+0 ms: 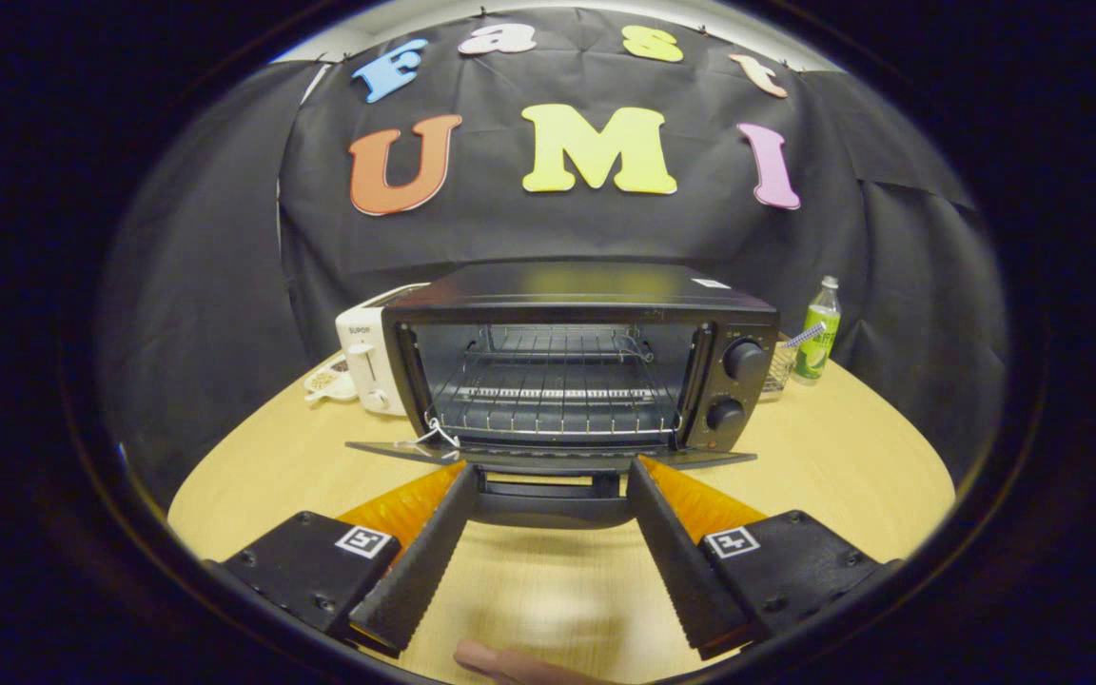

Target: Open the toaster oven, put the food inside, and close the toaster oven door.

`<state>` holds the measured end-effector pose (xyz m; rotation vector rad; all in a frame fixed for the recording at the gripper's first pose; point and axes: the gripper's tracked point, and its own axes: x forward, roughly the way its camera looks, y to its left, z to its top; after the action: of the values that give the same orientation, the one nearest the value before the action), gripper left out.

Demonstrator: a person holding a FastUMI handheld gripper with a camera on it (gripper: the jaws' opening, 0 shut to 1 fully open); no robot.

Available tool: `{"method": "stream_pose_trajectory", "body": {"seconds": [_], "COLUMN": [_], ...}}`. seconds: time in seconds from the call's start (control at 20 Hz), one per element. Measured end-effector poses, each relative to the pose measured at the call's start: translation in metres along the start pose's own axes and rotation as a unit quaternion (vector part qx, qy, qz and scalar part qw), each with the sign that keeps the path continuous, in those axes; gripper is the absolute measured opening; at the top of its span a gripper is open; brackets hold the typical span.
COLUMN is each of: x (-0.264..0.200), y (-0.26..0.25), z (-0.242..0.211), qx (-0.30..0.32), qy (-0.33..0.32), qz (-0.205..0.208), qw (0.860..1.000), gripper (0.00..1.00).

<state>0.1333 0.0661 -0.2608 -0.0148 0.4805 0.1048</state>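
Observation:
The black toaster oven stands on the wooden table, straight ahead of my fingers. Its door is folded down flat toward me, and the cavity with its wire rack is bare. The door's handle lies between my fingertips. My gripper is open, with one ridged black finger at each end of the handle and nothing held. Two knobs sit on the oven's right panel.
A white toaster stands left of the oven, with a small plate holding something beside it. To the oven's right stand a wire holder and a green bottle. A person's fingertip shows below my fingers. Bare tabletop spreads to the right.

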Motion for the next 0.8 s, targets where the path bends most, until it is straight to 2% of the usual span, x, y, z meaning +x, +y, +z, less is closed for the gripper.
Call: {"method": "stream_pose_trajectory", "body": {"seconds": [0.4,0.6,0.8], "x": [-0.004,-0.004,0.000], "y": [-0.002,-0.003,-0.019], "z": [-0.031,-0.054,-0.062], "qx": [-0.035,-0.015,0.006], "qy": [0.050,0.102,0.116], "qz": [-0.018,-0.006,-0.020], "qw": [0.998,0.995,0.993], "gripper": [1.00,1.00,1.00]}}
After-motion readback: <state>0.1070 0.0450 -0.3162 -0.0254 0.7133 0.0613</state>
